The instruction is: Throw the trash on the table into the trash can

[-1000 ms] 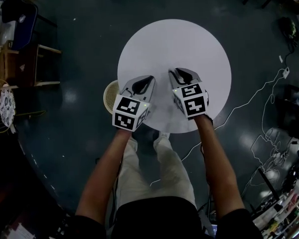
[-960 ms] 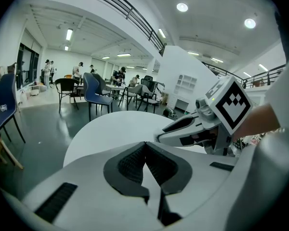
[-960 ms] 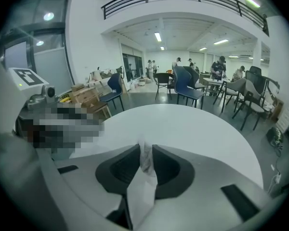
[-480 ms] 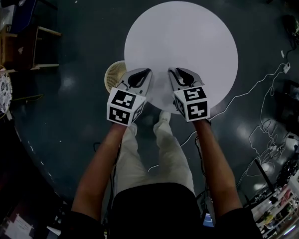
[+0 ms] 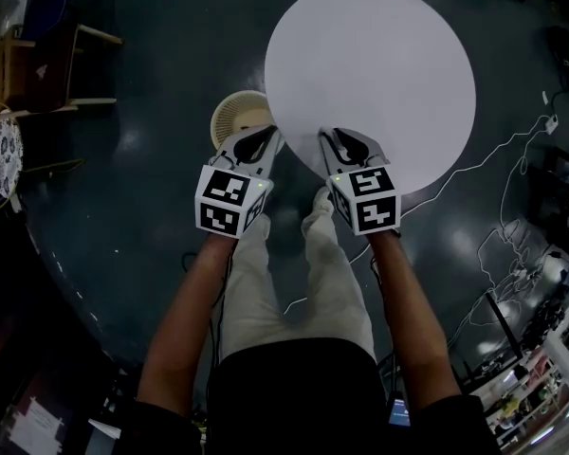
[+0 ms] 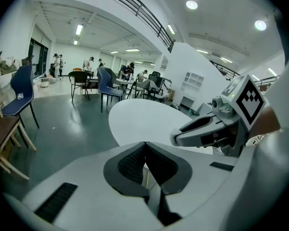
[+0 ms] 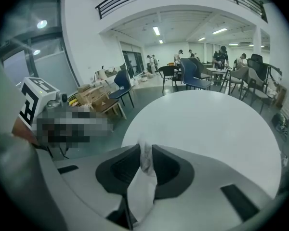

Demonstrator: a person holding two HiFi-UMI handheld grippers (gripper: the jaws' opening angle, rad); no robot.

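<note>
Just off the near edge of the round white bench (image 5: 379, 64), the left gripper (image 5: 264, 140) has its jaws pressed together, empty. Over that same edge, the right gripper (image 5: 336, 142) pinches a crumpled white tissue (image 7: 144, 174) in its jaws. The trash can (image 5: 239, 118) stands just beside the bench's left edge.

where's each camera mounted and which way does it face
Head view: on the person's head, facing steeply down at the round table, trash can, both forearms, legs, left gripper and right gripper.
Left gripper view: rides that gripper, looking along its closed jaws across the table toward chairs; the right gripper shows alongside.
Right gripper view: rides that gripper, looking along jaws pinching a white paper scrap, over the table.
Shared: all three show the table.
</note>
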